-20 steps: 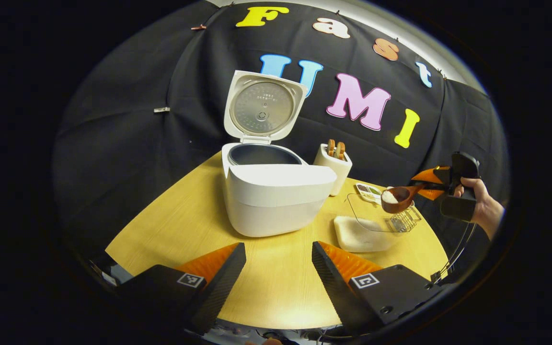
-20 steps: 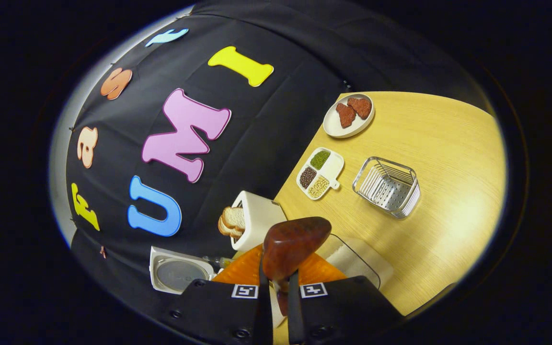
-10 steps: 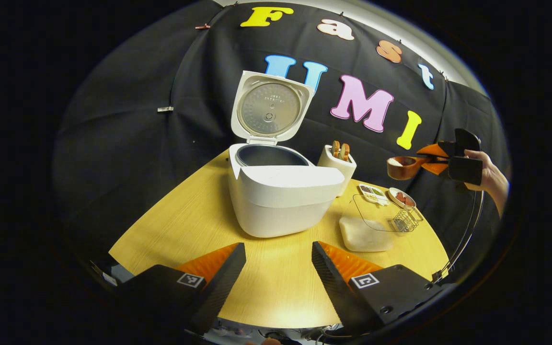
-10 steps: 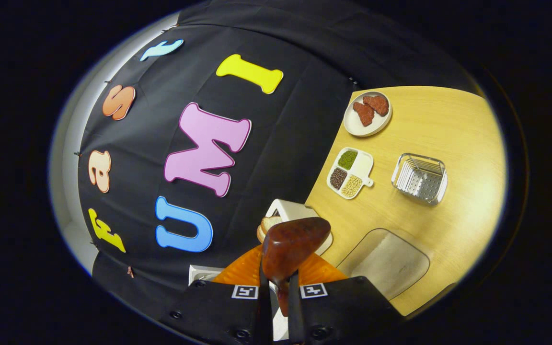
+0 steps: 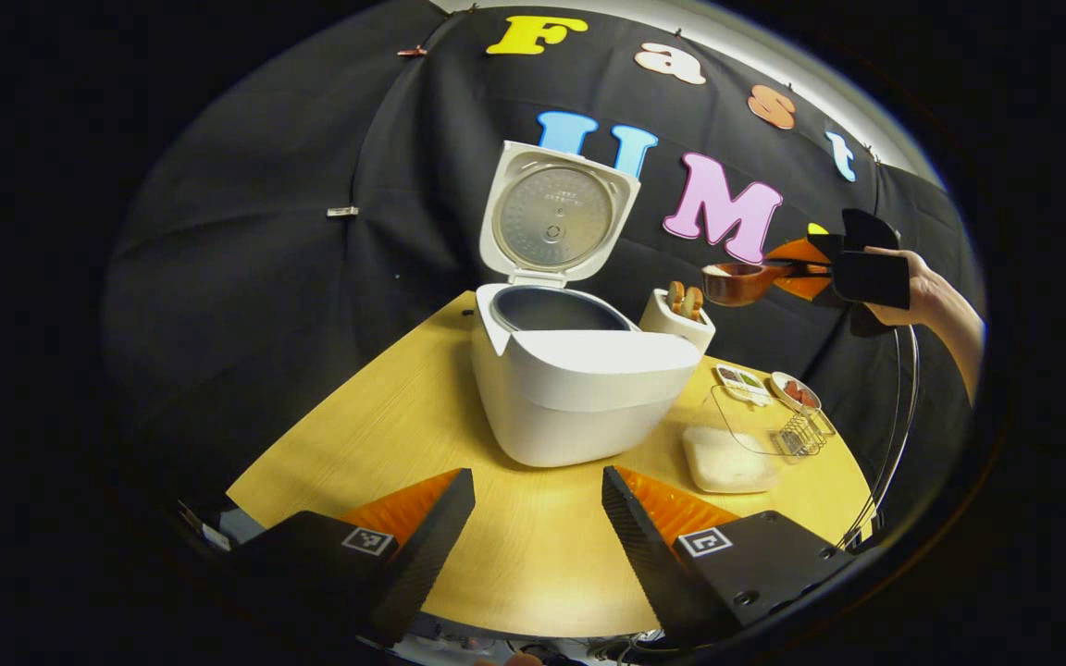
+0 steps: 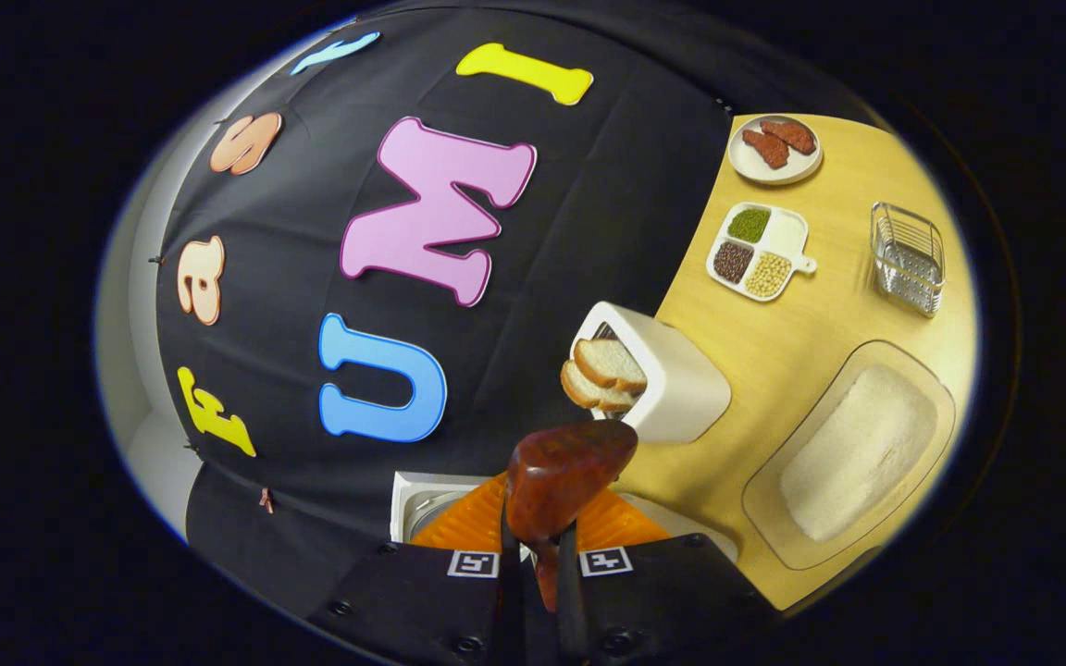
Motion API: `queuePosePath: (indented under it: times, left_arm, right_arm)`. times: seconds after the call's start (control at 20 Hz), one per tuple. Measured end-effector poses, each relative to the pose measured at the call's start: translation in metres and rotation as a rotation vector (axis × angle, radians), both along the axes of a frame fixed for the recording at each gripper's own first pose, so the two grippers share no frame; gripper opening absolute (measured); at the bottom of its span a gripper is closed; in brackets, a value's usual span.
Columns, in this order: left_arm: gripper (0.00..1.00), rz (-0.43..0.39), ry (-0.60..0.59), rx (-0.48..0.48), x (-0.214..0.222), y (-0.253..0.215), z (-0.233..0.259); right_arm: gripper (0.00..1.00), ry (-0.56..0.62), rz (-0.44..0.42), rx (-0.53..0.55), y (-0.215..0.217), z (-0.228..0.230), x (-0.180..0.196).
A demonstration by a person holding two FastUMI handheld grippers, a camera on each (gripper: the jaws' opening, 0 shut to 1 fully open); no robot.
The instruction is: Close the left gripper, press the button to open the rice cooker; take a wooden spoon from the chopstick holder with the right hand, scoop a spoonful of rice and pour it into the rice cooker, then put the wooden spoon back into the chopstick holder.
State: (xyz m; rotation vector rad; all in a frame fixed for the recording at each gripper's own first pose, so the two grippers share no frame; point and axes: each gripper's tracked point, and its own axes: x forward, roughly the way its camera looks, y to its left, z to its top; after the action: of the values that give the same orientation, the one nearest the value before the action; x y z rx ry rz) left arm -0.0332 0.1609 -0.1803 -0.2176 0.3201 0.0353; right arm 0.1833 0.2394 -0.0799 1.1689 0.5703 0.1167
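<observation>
The wooden spoon (image 5: 738, 282), loaded with rice and pinched in the right gripper (image 5: 815, 270), has been lifted from the rice tray (image 6: 852, 453) at the tabletop's right edge toward the open rice cooker (image 5: 579, 388) mid-table; pouring is judged next. The left gripper (image 5: 533, 527) is held spread over the near edge of the wooden tabletop (image 5: 385, 416), with the black booth wall behind.

Toaster (image 5: 678, 319) stands just right of the rice cooker (image 5: 579, 388); rice tray (image 5: 727, 458) before it; basket (image 5: 803, 433) beyond.

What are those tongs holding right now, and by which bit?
The right tongs grip the wooden spoon by its handle, rice in its bowl. The left tongs hold nothing.
</observation>
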Motion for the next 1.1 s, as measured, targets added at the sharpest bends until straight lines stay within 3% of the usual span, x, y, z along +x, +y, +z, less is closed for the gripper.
queuePosePath:
  times: [0.2,0.45,0.6,1.1]
  left_arm:
    - [0.96,0.041,0.018,-0.021,-0.003,0.021,-0.008]
    - [0.95,0.103,0.035,0.001,-0.006,0.056,-0.019]
    - [0.96,0.128,0.049,-0.026,-0.007,0.068,-0.025]
    - [0.98,0.154,0.050,-0.013,-0.016,0.083,-0.026]
  right_arm:
    - [0.17,-0.010,0.057,-0.022,0.050,-0.007,0.014]
    - [0.17,-0.140,0.137,-0.286,0.094,-0.012,0.034]
    - [0.17,-0.221,0.207,-0.377,0.130,-0.008,0.041]
    - [0.16,-0.440,0.253,-0.641,0.176,-0.013,0.055]
